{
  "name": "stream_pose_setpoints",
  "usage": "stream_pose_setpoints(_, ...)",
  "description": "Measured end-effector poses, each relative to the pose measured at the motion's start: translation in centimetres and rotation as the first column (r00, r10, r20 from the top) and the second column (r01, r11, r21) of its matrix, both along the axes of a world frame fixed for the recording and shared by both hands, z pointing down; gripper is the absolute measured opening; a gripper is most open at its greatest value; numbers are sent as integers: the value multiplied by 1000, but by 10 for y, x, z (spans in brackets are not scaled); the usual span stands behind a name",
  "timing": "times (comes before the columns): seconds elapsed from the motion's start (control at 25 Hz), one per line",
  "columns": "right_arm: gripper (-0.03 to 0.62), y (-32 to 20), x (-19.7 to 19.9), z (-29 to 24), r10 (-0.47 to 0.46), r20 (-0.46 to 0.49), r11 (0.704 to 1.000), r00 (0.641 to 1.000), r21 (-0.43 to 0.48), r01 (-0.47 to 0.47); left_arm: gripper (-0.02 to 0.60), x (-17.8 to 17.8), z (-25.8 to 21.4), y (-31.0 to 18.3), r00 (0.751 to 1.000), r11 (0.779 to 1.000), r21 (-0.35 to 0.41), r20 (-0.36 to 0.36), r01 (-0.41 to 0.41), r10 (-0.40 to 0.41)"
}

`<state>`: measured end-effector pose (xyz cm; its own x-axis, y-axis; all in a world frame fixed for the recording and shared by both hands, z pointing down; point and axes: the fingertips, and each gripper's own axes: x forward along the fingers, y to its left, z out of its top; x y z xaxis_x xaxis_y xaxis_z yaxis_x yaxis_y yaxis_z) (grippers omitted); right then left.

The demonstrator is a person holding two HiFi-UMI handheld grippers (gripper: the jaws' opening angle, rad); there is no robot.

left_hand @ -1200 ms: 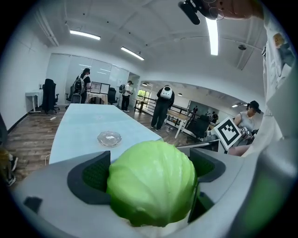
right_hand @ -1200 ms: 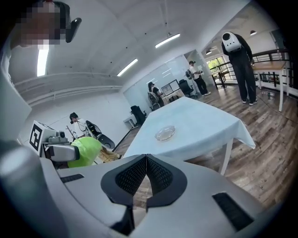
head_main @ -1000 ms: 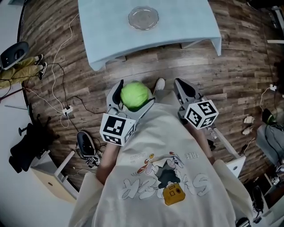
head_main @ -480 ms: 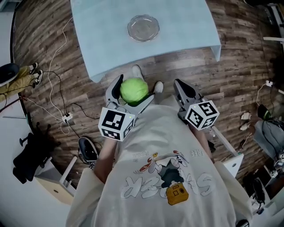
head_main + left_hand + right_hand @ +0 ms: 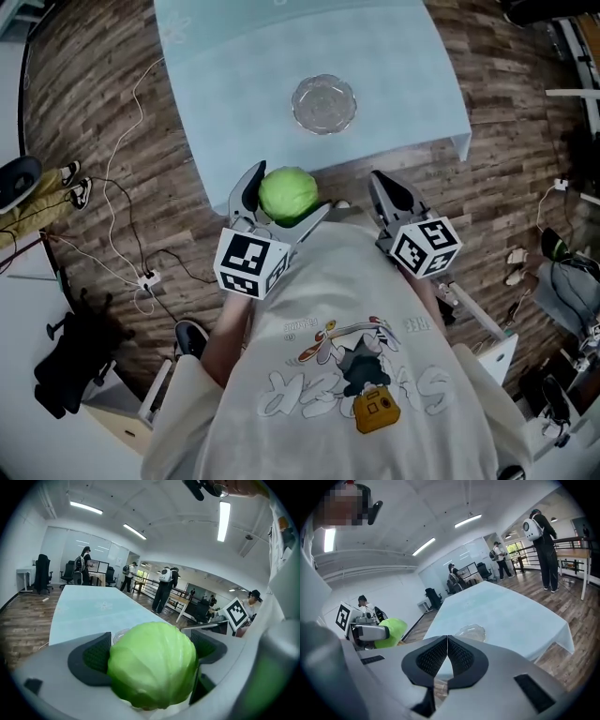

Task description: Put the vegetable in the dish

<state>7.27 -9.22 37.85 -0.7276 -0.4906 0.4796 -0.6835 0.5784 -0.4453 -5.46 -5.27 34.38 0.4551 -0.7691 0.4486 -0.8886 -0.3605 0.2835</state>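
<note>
A round green cabbage (image 5: 288,193) sits between the jaws of my left gripper (image 5: 279,197), which is shut on it at the near edge of the table. In the left gripper view the cabbage (image 5: 152,664) fills the space between both pads. A clear glass dish (image 5: 323,104) rests on the pale blue table (image 5: 234,84), beyond the cabbage and slightly right; it shows as a dish (image 5: 471,632) in the right gripper view. My right gripper (image 5: 382,187) hangs beside the left one with its pads together and nothing between them (image 5: 447,654).
Cables and a power strip (image 5: 147,278) lie on the wooden floor left of the table. A dark bag (image 5: 70,361) and a low cabinet (image 5: 122,422) are at lower left. People stand and office chairs sit far off in the room.
The table and dish have come closer to me. The left gripper with the cabbage now reaches the table's near edge. Both grippers keep their state.
</note>
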Motion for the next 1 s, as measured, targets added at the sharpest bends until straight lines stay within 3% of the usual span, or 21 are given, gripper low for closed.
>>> stream_pose_setpoints(0.24,23,-16,-11,-3,73,1,997,997,13,-73,535,-3,1,-28,997,997,17,-15,-82,82)
stream_pose_setpoints(0.48,23,-8,-26,4,97,-46,995,994,2,-97,535,-19,21,-39,989,989,-23,-35,-146,145)
stream_pose_setpoints(0.64,23,-16,-13,4,139,-50,990,989,-5,-139,535,-19,31,-47,985,984,-55,-28,-169,168)
stream_pose_setpoints(0.8,23,-34,9,4,168,-37,986,985,-19,-168,535,3,34,-63,983,981,-68,-12,-182,182)
stream_pose_setpoints(1.0,23,-43,-7,4,152,-27,988,988,-4,-152,535,2,49,-78,983,980,-75,2,-185,186)
